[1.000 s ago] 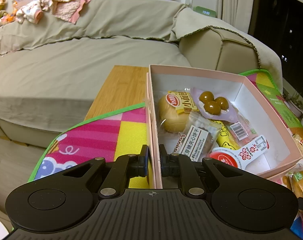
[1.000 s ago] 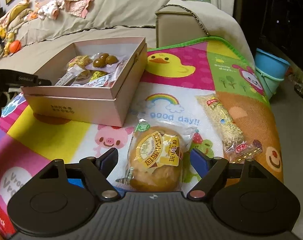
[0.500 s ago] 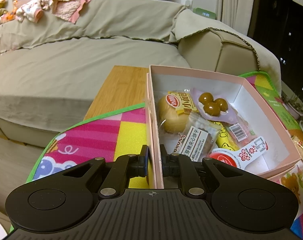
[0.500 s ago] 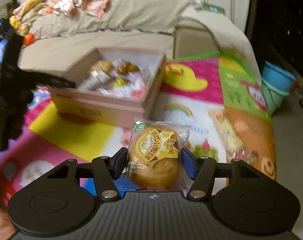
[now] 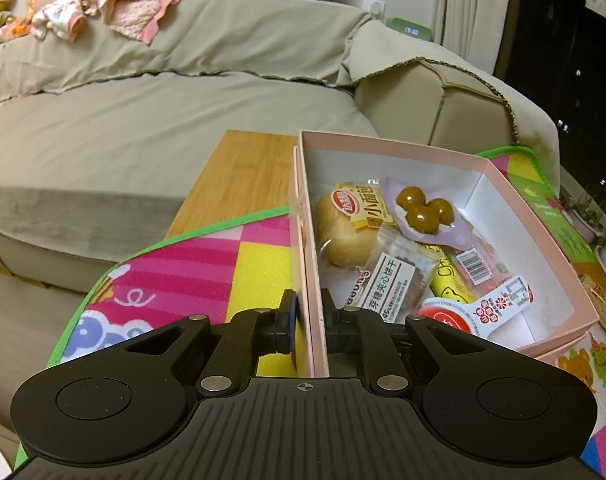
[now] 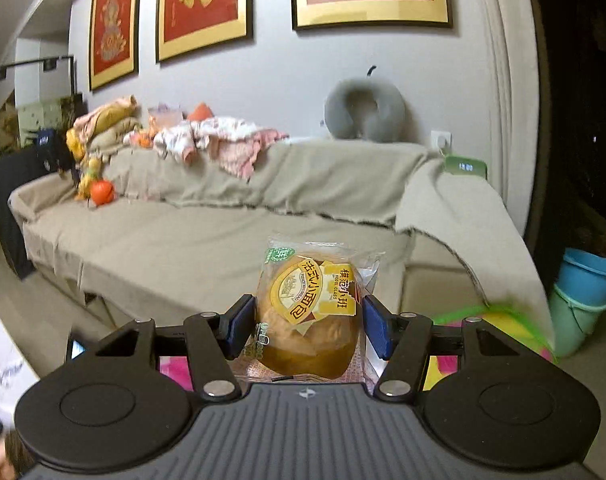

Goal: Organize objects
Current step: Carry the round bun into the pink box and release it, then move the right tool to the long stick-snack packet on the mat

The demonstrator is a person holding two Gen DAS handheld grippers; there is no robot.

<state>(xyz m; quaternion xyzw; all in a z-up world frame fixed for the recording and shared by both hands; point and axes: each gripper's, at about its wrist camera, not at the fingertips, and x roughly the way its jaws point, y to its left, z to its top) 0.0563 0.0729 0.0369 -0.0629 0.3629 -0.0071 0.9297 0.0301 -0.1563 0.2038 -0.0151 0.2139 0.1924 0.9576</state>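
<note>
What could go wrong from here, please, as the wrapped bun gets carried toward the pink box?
The right gripper holds the wrapped bun only by its soft sides, with loose wrapper around it, so it might slip or get squashed on the way.

The pink box already holds several snacks, including a bread roll, so the bun may land on top of them.

The left gripper pinches just one thin wall, which could bend or tip the box if nudged.

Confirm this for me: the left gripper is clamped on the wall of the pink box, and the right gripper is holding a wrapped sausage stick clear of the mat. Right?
Not quite. The right gripper holds a wrapped bread bun, not a sausage stick; the right wrist view shows it between the pads. The rest stands: the left gripper is clamped on the pink box wall.
</note>
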